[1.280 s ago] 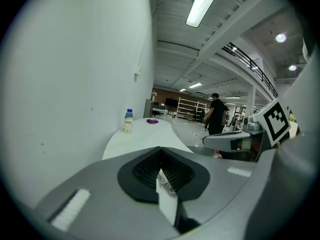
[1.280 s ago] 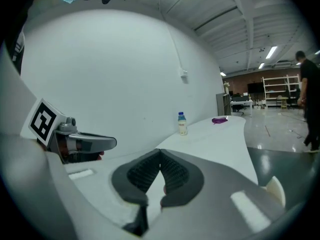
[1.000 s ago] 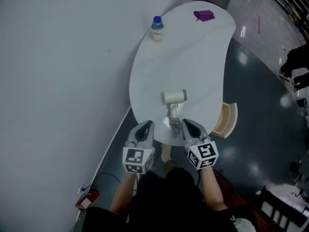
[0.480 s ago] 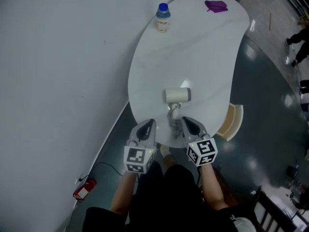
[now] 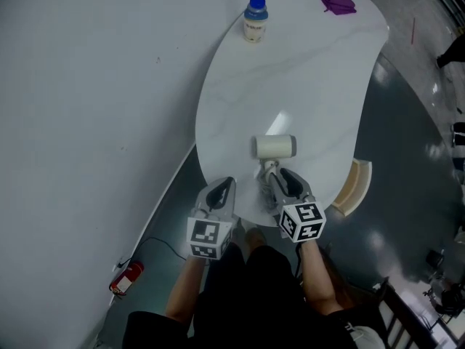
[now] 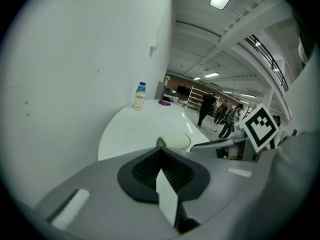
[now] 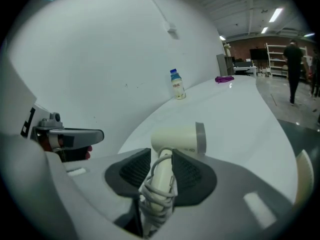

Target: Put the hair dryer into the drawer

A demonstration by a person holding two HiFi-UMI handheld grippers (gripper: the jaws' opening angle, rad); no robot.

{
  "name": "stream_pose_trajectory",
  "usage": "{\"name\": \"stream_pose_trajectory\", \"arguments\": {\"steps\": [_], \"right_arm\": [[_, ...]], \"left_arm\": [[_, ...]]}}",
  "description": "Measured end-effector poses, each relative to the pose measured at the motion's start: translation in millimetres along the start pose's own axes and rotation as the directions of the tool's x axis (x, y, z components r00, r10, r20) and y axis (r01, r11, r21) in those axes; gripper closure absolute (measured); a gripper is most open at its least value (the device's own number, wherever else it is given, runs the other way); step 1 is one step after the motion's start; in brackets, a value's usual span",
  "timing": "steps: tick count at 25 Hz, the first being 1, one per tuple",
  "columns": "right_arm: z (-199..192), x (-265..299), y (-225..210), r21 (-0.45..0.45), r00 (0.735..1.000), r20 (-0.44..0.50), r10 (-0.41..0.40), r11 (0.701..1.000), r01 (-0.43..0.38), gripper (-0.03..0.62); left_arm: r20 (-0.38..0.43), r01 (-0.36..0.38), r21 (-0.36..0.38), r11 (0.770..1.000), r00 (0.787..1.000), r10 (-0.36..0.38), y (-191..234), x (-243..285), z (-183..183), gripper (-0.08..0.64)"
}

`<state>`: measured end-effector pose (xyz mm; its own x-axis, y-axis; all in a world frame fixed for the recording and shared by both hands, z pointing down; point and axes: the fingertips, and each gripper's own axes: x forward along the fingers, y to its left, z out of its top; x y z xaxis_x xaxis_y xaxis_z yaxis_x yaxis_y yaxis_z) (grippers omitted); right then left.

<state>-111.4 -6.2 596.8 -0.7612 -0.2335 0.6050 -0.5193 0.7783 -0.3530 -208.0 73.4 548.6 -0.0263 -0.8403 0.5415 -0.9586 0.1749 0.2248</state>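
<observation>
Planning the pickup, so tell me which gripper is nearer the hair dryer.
Right. The right gripper straddles the handle of the hair dryer, and its jaws have just been opening around it. The left gripper sits apart, left of the handle, at the edge of the table, jaws together.

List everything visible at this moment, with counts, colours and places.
table: one, white, curved, against the wall
hair dryer: one, cream, lying near the table's near end, cord wound round its handle
bottle: one, pale with blue cap, upright on the table's far wall side
purple thing: one, kind unclear, at the table's far end
drawer: one, pale wood, sticking out at the table's near right edge
red object: one, on the dark floor by the wall
people: several, dark clothes, far hall
left gripper: grey, shut, empty, over the table's near edge
right gripper: grey, jaws just been opening, hair dryer handle between them
</observation>
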Motion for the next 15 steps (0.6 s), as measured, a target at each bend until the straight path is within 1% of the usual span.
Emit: {"name": "stream_pose_trajectory", "arguments": {"steps": [2, 7, 9, 12, 15], "right_arm": [[-5, 10, -3, 0.006, 1.000, -0.021, -0.014, 1.000, 0.014, 0.463], [-18, 28, -5, 0.029, 0.997, -0.081, -0.019, 0.999, 0.022, 0.398], [-22, 32, -8, 0.034, 0.994, -0.101, -0.031, 0.999, 0.034, 0.387], [-25, 38, -12, 0.047, 0.992, -0.115, -0.042, 0.998, 0.047, 0.364], [-25, 43, -14, 0.060, 0.992, -0.122, -0.034, 0.997, 0.041, 0.348]], "left_arm": [[-0.011, 0.003, -0.002, 1.000, 1.000, -0.003, 5, 3, -3, 0.552], [-0.046, 0.008, -0.009, 1.000, 0.999, -0.008, 15, 12, -10, 0.552], [-0.049, 0.018, -0.007, 1.000, 0.999, -0.018, 15, 15, -10, 0.552], [-0.058, 0.028, -0.011, 1.000, 0.998, -0.029, 16, 21, -11, 0.552], [-0.069, 0.031, -0.017, 0.999, 0.997, -0.032, 21, 26, -14, 0.552]]}}
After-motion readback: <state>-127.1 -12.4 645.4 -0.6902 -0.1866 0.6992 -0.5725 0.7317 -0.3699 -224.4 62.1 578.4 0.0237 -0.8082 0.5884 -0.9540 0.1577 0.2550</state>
